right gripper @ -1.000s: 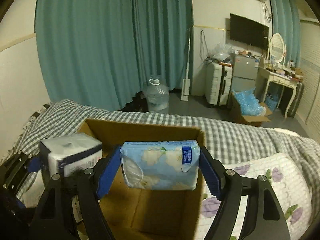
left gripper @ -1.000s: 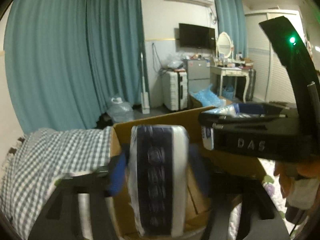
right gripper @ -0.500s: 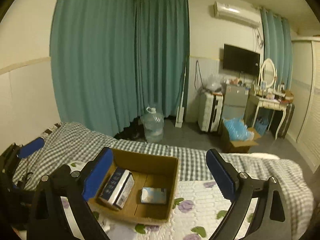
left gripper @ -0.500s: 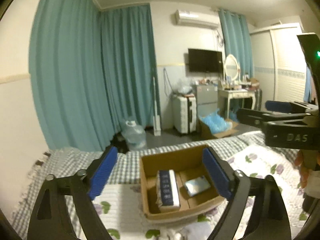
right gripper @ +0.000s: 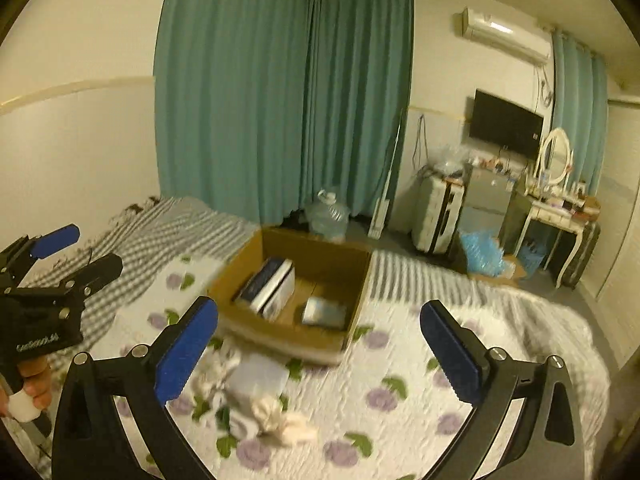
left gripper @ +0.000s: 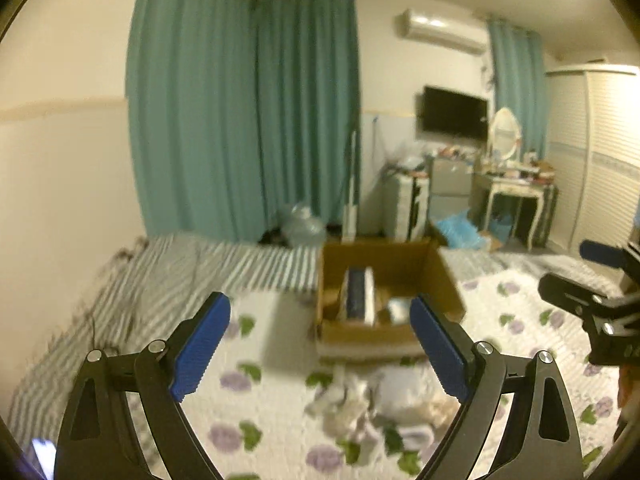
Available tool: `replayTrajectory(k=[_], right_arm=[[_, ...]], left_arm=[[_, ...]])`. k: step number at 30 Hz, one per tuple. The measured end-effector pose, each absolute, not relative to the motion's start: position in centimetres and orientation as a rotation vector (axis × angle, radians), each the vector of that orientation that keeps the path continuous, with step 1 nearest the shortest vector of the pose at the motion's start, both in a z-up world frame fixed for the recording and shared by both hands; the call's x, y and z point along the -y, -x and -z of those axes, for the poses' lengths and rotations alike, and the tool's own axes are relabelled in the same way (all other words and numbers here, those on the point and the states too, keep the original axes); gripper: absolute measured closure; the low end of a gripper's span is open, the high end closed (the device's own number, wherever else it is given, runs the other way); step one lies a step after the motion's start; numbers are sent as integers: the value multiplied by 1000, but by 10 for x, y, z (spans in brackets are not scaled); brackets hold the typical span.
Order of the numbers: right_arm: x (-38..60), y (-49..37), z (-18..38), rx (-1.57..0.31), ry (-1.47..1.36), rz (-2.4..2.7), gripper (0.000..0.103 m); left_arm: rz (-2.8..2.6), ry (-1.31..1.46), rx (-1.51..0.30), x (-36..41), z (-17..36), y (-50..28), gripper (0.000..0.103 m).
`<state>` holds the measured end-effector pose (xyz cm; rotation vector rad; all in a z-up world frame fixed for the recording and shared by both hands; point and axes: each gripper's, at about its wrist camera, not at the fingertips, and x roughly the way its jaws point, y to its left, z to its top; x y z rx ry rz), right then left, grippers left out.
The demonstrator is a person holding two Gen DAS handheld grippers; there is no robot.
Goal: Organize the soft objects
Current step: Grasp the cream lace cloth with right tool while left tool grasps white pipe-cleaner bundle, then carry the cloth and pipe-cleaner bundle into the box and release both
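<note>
An open cardboard box [left gripper: 384, 256] [right gripper: 320, 248] stands on the flowered quilt. Inside it, a dark-blue-and-white pack [left gripper: 360, 292] [right gripper: 268, 286] stands on edge at the left, and a light-blue pack [left gripper: 398, 306] [right gripper: 324, 312] lies flat at the right. My left gripper [left gripper: 318, 302] [right gripper: 84, 250] is open and holds nothing, well back from the box. My right gripper [right gripper: 318, 306] [left gripper: 576, 270] is also back from the box, its jaws still opening with nothing between them. A white pack [right gripper: 256, 376] [left gripper: 400, 392] and crumpled pale cloths [right gripper: 280, 416] lie on the quilt in front of the box.
A checked blanket [right gripper: 168, 232] covers the bed's far side by the wall. Beyond the bed hang teal curtains [right gripper: 280, 100], with a water bottle [right gripper: 328, 216], a suitcase [right gripper: 436, 216] and a dressing table [right gripper: 560, 216] on the floor. A hand [right gripper: 32, 380] grips the left tool.
Both grippers let go of their packs over the box, opened wide and pulled back and up. The two packs now rest in the box, and loose items on the quilt have come into view.
</note>
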<state>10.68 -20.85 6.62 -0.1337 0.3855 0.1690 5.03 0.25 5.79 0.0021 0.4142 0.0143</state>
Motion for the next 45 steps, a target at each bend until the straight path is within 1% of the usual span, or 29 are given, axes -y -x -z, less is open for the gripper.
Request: replayTrajectory(k=[2,7,12,13,18,20,21,22,23,26,30,32,36,38,40,41,43,45], right_arm=[[212,-110,-44,-411,122,-175,1],[217,-139,27,-545,80,-225,1],[218,-163,89,-658,38,-253,2],[218,-168,101,-686,35,-253,4],[213,-187,138,-792,9,-301,20],[209,-190,144,-805,21,-312,42],[207,-191,146,-812,22,-320,48],[206,-192,146,-816,19,-330,60],[206,-191,146,-814,17,-335,67],[206,-183,138,-788,29,-332,70],[221,-169,120,-736,-32,-317,70],[229,-162,112,-703,-20,-277,70],[243,-159,109,-689,-58,-262,70],[246,-160,110,-690,-52,-249,70],[246,-160,111,-690,-33,-235,70],[246,-160,111,-688,-26,-232,70],[243,-159,111,-685,-10,-229,70],[243,-158,111,-683,2,-222,70]], left_arm=[[-20,5,-466,1,-36,-55,10],[-15,-11,-577,15,22,-60,10],[-1,-24,-651,28,57,-61,10],[8,-26,-670,31,65,-62,10],[41,-59,-708,43,84,-61,10],[44,-74,-718,45,91,-60,10],[51,-79,-730,47,95,-58,10],[57,-78,-734,46,97,-59,10],[68,-78,-739,47,98,-58,10],[96,-95,-740,54,98,-57,10],[154,-91,-774,62,105,-60,11],[159,-89,-795,66,111,-66,12],[182,-57,-822,69,117,-79,13],[208,-43,-834,71,121,-86,19],[221,-51,-851,74,125,-90,21],[222,-53,-860,75,127,-92,28],[240,-41,-876,74,131,-93,31],[253,-31,-869,72,129,-90,35]])
